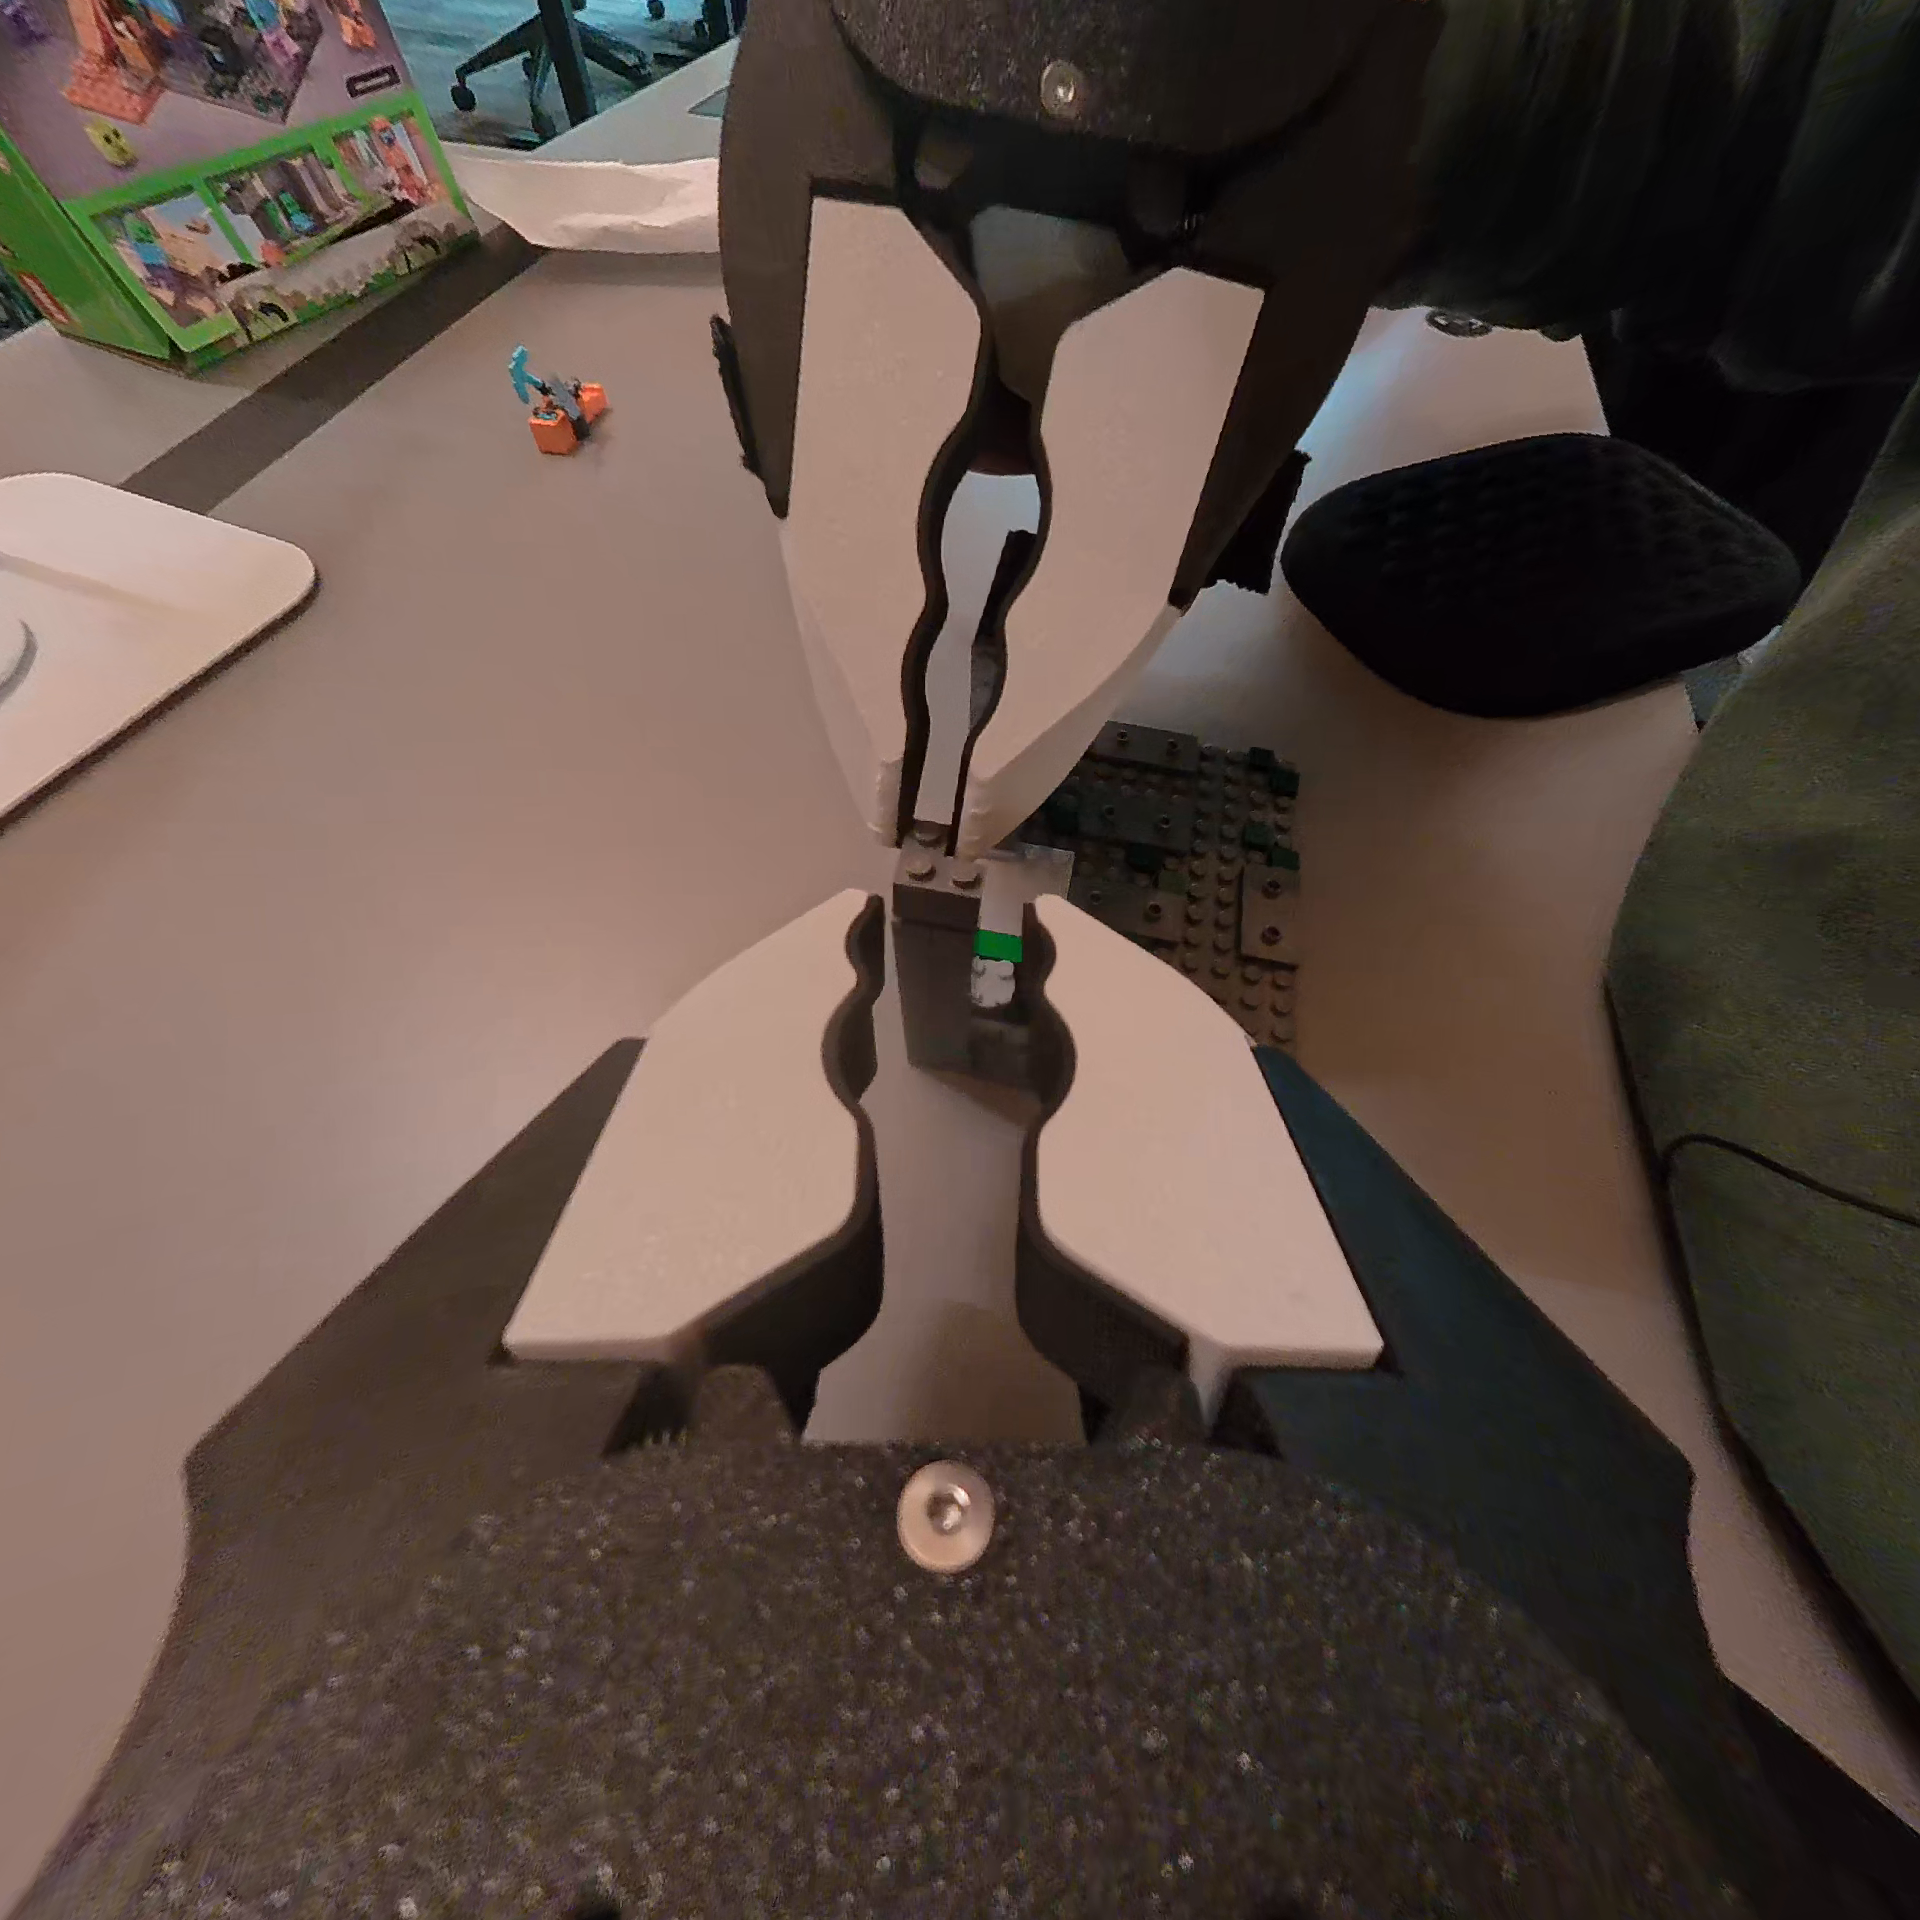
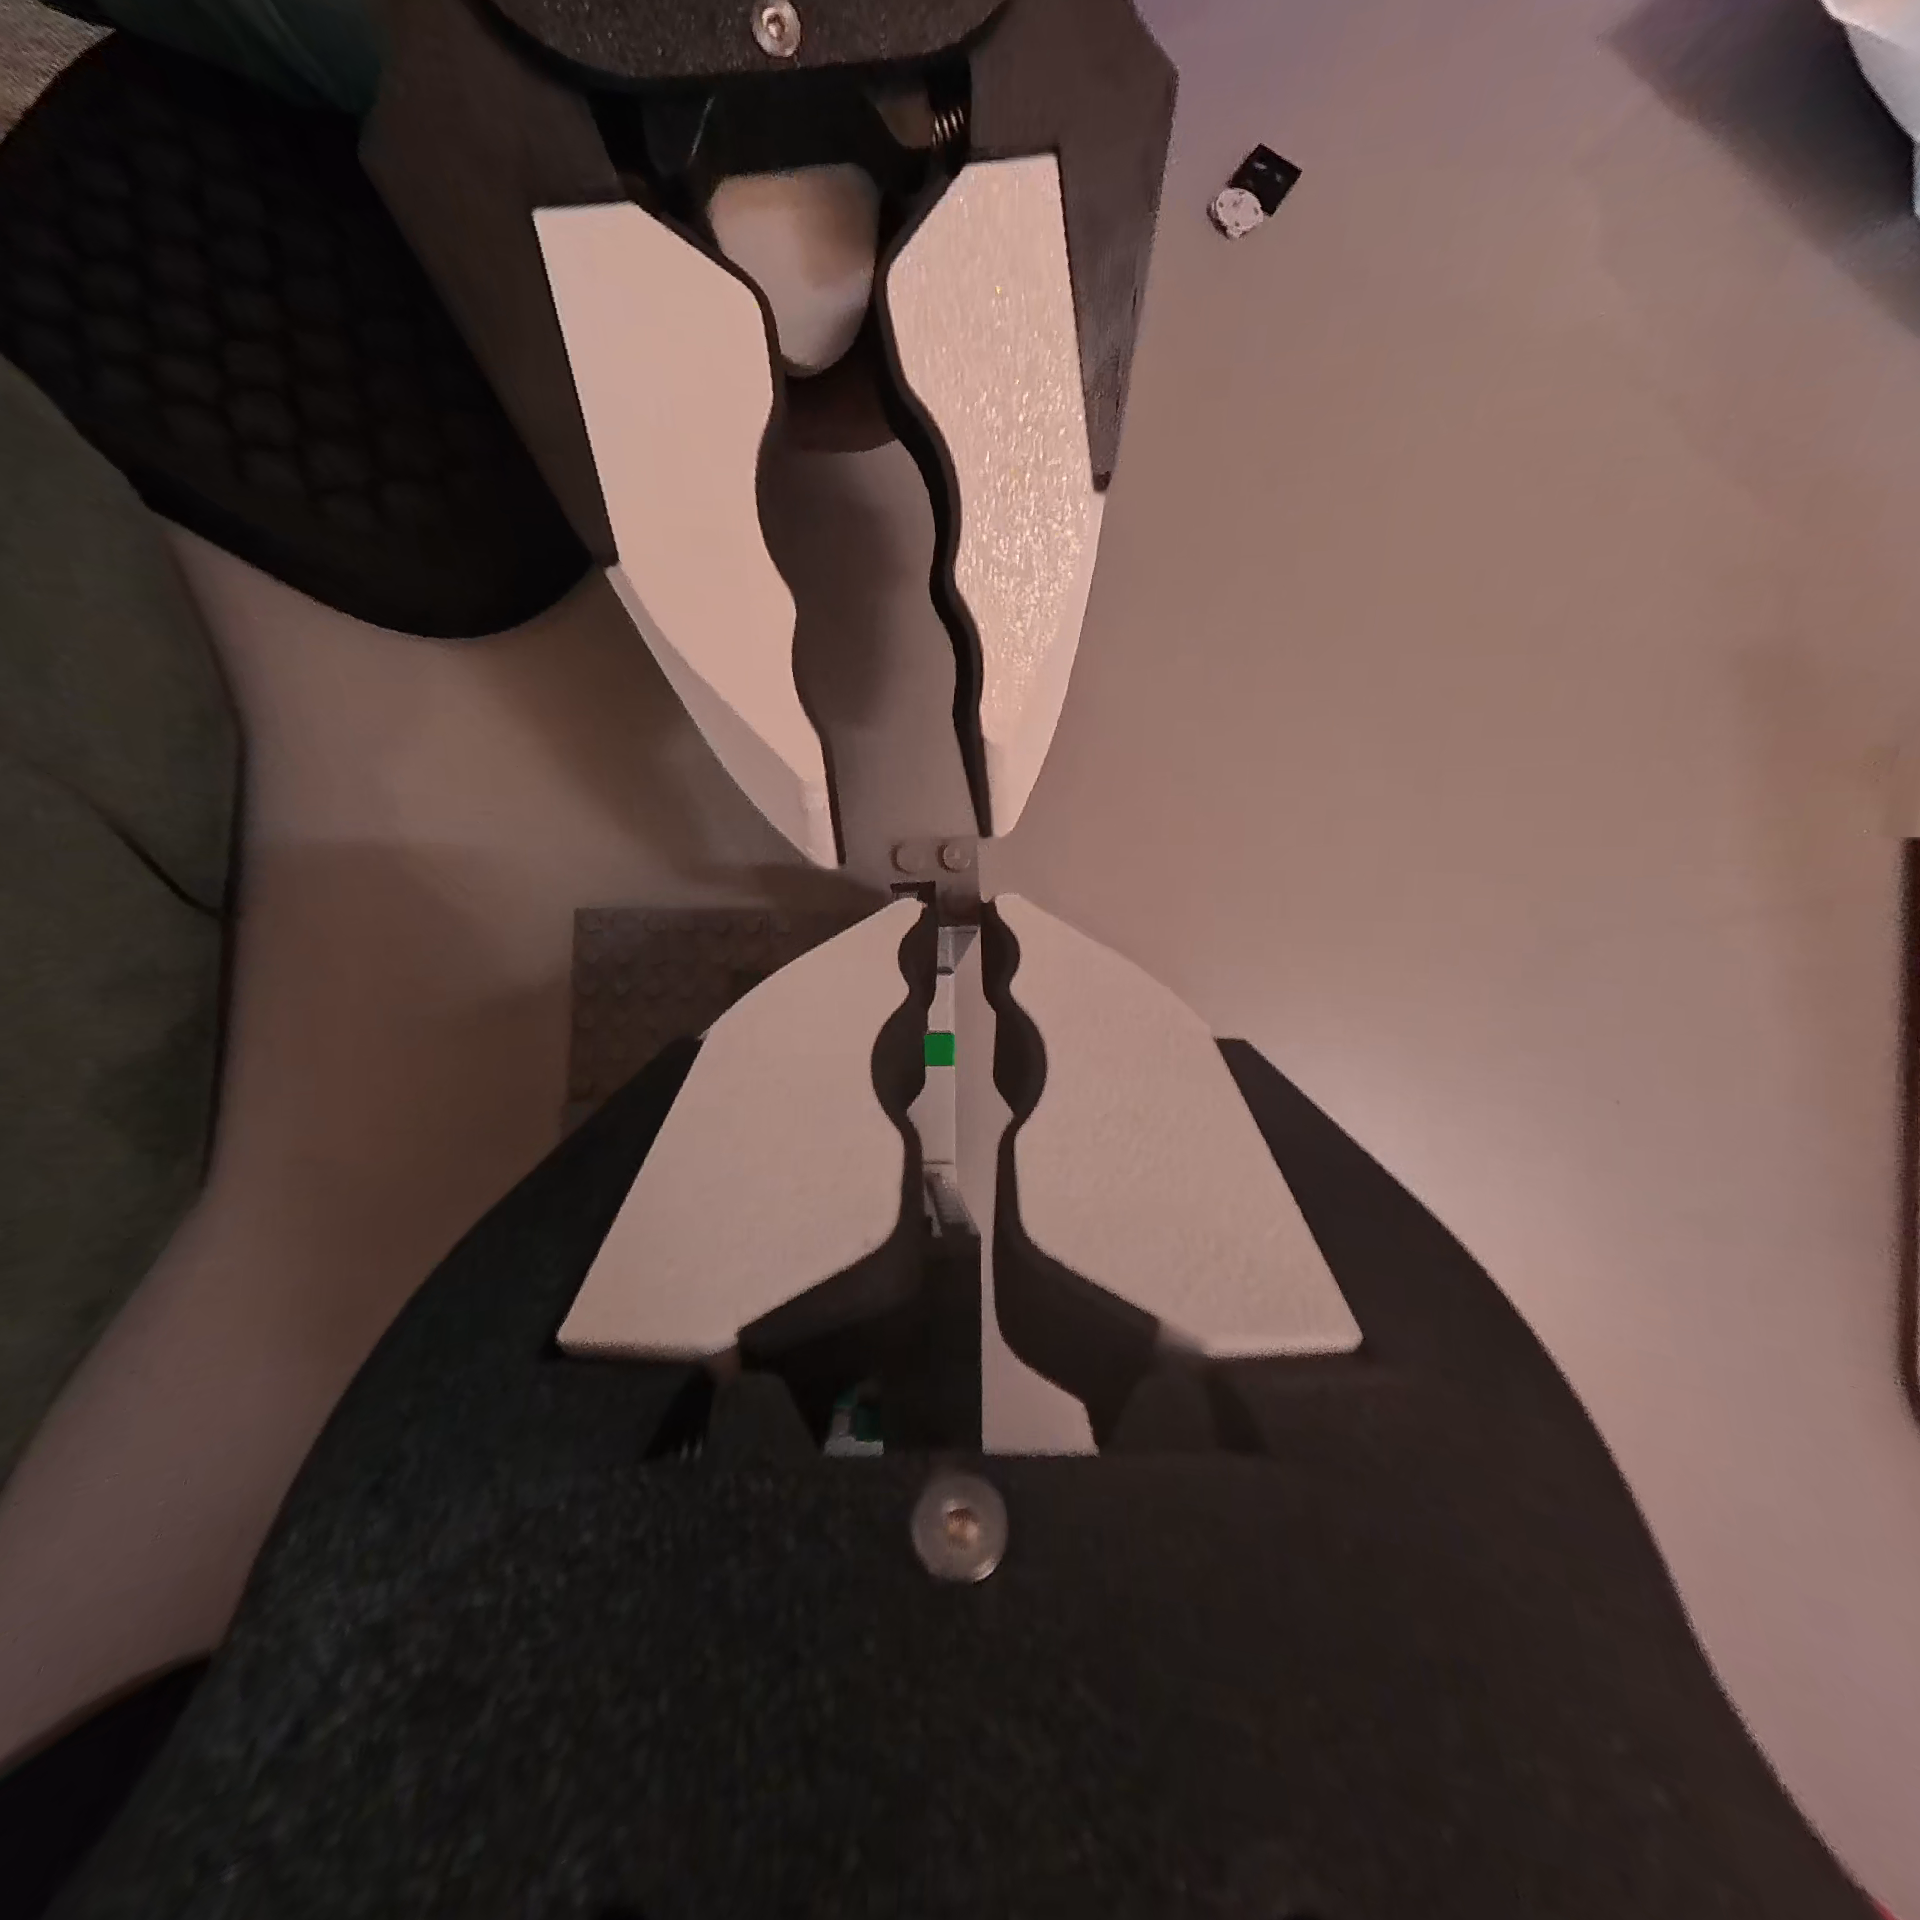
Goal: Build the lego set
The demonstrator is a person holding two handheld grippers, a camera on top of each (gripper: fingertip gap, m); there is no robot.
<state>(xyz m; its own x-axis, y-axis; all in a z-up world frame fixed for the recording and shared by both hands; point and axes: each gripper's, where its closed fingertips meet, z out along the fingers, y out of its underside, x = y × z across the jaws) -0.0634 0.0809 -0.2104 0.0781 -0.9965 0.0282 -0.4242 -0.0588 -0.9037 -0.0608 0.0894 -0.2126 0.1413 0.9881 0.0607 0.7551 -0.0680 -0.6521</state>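
My left gripper point(image 1: 956, 914) is shut on a grey lego column point(image 1: 935, 987) that has a green and a white piece on its right side. It holds the column above the table. My right gripper point(image 1: 940, 821) comes in from the far side, tip to tip with the left. It is shut on a small grey two-stud brick point(image 1: 935, 847) at the column's top end. In the right wrist view my right gripper point(image 2: 951, 909) meets the left gripper point(image 2: 909, 847) at the same brick point(image 2: 935, 854). A grey studded baseplate point(image 1: 1174, 862) lies on the table just behind; it also shows in the right wrist view point(image 2: 665, 997).
A green lego box point(image 1: 208, 177) stands at the back left, with white paper point(image 1: 592, 197) beside it. A small orange and blue build point(image 1: 561, 410) sits on the table. A white tray point(image 1: 125, 623) lies left. A black mesh pad point(image 1: 1538, 571) and an olive sleeve point(image 1: 1787, 1039) are right. Loose pieces point(image 2: 1252, 192) lie beyond. Both grippers' tips are close together, under 4 cm apart.
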